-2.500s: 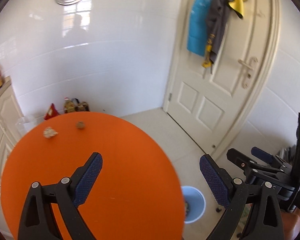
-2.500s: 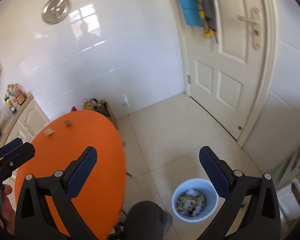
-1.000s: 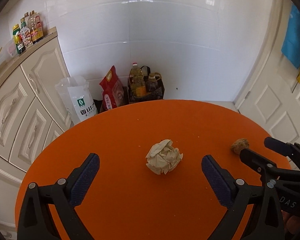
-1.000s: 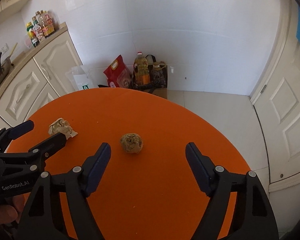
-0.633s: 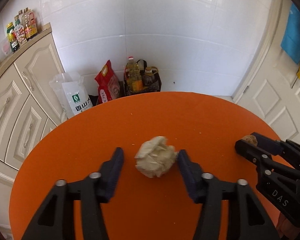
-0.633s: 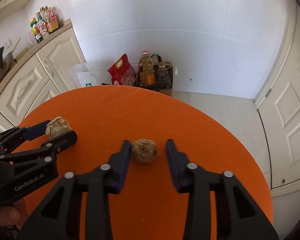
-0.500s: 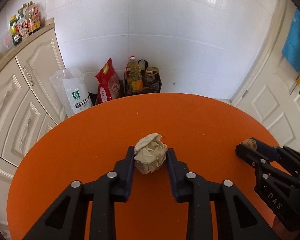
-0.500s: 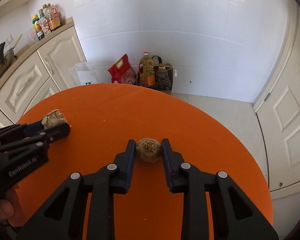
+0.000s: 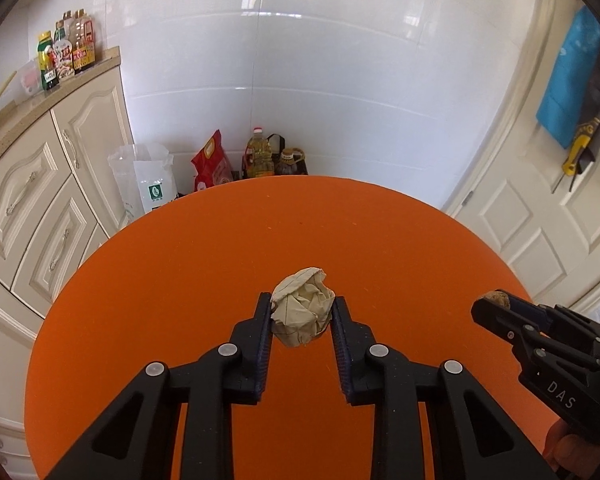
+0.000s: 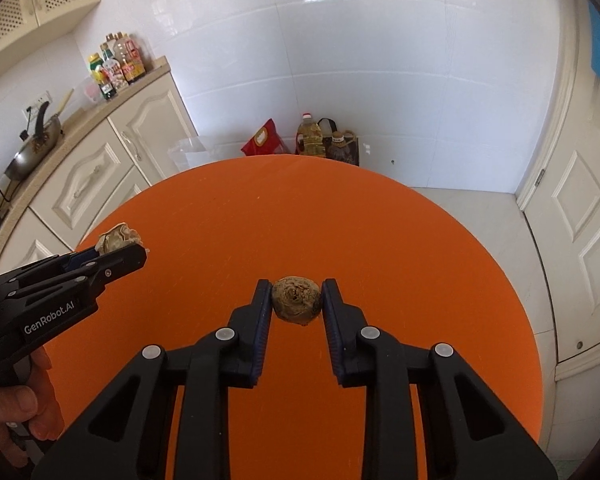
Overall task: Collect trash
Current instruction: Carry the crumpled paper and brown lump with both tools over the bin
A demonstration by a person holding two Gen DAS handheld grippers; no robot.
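the left gripper (image 9: 301,314) is pinching a crumpled ball of pale paper (image 9: 302,312) between its two blue-padded fingers (image 9: 263,336), the jaws having just been closing in on it, and the ball is bulging out past the tips above the round orange desk (image 9: 204,264). whether the paper is resting on the desk or hanging just clear of it is hard to tell from here. off to its right, the right gripper (image 10: 296,300) is squeezing a small brown lump of trash (image 10: 296,300), roundish and rough, with both pads pressing against its sides; those jaws too have just been closing around it. in the right wrist view the left gripper is showing from the side at the left edge with the paper ball sticking out at its tip, and a person's hand (image 10: 24,408) is wrapping around its handle. in the left wrist view the right gripper is poking in from the right edge with the brown lump at its tip. beyond the desk, by the white tiled wall, a red bag (image 9: 212,164), a bottle of cooking oil (image 9: 259,156) and a white plastic sack (image 9: 148,180) are sitting on the floor. cream cabinets (image 9: 32,192) are lining the left side with bottles and jars (image 9: 66,54) on top, a wok (image 10: 32,146) is sitting further along, and a white door (image 9: 540,216) is standing at the right with a blue cloth (image 9: 572,80) hanging on it.
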